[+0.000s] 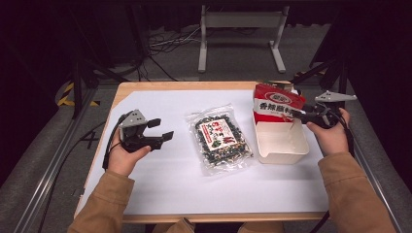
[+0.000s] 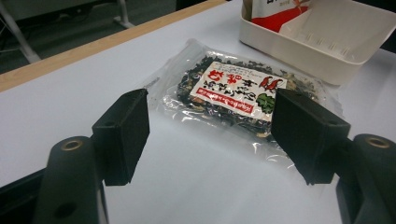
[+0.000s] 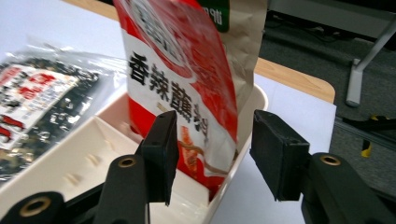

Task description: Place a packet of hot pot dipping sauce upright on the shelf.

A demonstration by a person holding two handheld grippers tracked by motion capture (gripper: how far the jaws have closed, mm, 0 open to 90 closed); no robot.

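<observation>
Right gripper view has the right gripper (image 3: 212,156) jaws wide around the upright red snack pouch (image 3: 180,74) in the white bin (image 3: 70,172), not squeezing.

Red-and-white foil snack pouch (image 1: 277,103): red top band, white middle with black characters; red lower part in right gripper view (image 3: 187,79).
Clear plastic bag of dark speckled mix (image 1: 221,137): white label, red and black print, green leaf mark (image 2: 233,88).
Cream-white plastic bin (image 1: 283,143): plain, no pattern.
Desk (image 1: 165,92): white sheet over pale wood edge.
Left gripper (image 1: 161,130), right gripper (image 1: 297,115): black fingers (image 2: 122,130), grey top plates.
Sleeves (image 1: 104,201): tan.
</observation>
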